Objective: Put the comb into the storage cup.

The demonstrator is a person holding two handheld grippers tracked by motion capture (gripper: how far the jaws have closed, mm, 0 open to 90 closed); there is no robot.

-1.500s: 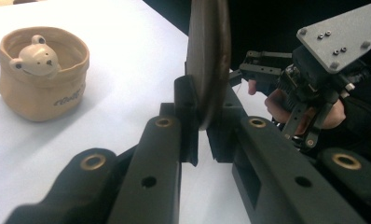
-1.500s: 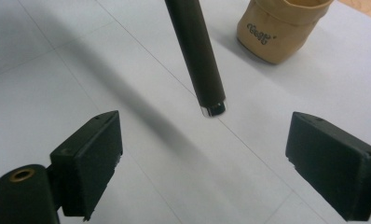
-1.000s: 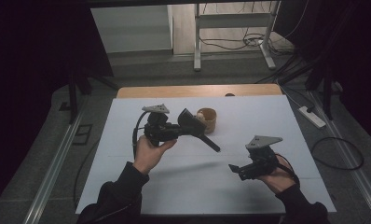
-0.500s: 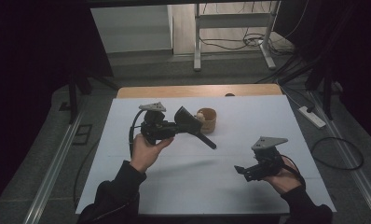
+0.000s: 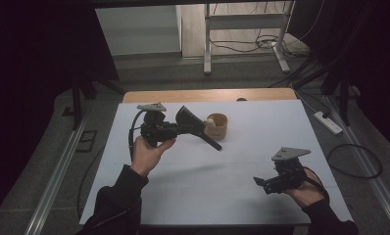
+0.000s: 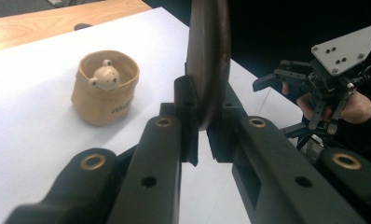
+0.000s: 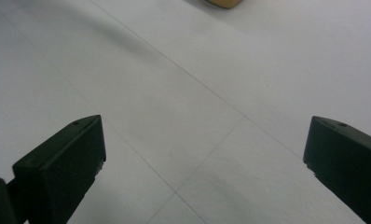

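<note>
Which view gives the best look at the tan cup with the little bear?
Left gripper view: the tan cup is near, bear visible inside. High view shows it small, beside the left gripper's dark tool. Right gripper view catches its base at the top edge.

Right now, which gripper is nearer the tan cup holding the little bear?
Left. The left gripper, clamped on a dark flat tool, is beside the cup; the right gripper is far off.

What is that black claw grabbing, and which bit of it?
The left gripper is shut on a dark flat tool with a handle, pinching its lower edge. The right gripper is open and holds nothing.
</note>
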